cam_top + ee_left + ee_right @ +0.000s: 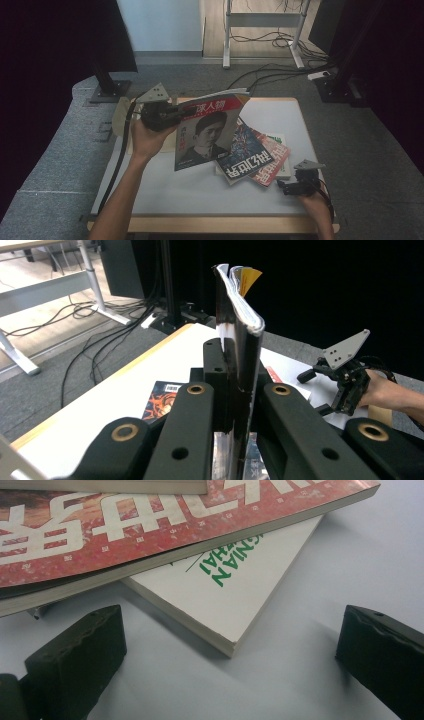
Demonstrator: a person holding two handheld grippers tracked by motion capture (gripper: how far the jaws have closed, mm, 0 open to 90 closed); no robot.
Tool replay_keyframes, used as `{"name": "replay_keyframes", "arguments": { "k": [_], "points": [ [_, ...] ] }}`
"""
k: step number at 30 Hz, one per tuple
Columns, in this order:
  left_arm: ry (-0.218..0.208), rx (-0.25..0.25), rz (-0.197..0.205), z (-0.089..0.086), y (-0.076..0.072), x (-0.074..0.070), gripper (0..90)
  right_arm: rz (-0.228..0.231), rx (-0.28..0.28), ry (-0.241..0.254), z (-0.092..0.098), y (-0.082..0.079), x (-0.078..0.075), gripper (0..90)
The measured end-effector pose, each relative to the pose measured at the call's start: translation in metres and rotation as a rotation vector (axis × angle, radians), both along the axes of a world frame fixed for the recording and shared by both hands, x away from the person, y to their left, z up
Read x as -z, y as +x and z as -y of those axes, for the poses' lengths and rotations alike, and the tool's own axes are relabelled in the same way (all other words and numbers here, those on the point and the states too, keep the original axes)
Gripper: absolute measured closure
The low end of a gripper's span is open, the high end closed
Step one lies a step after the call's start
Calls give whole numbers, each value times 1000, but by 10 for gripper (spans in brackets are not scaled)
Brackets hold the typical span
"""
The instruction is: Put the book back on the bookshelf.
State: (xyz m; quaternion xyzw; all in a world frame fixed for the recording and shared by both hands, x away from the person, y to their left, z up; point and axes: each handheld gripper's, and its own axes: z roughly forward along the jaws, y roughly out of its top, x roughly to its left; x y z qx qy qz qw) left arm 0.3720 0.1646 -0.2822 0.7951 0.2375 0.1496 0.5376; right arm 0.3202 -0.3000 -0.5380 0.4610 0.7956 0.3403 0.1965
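A room with grey carpet, dark curtains at both sides and loose black cables on the floor is seen from above. At its centre stands a white rectangular table with a pale wooden edge (165,195).

Held upright above the table's left half is a large magazine with a black-and-white portrait and red lettering on its cover (210,132). It is lifted clear of the surface, its top pages fanned slightly apart. Its left edge is clamped in the left gripper (176,116), whose black jaws are closed tight on the spine, as is seen close up in the left gripper view (235,390).

To the right of it, a small overlapping pile lies flat on the table: a dark blue illustrated magazine (245,150), partly covered by the raised magazine, a red magazine with large white characters (272,162), and beneath them a white paperback with green lettering (235,587).

Near the table's front right corner the right gripper (284,186) is held low, just beside the pile. Its jaws stand wide apart with nothing between them, aimed at the paperback's corner.
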Motion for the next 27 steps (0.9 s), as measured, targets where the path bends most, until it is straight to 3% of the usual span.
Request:
{"name": "replay_keyframes", "arguments": {
  "k": [27],
  "points": [
    [-22,-177,-12,-88,-14,5,868,1,2,2,0,0,0,0]
  ]
}}
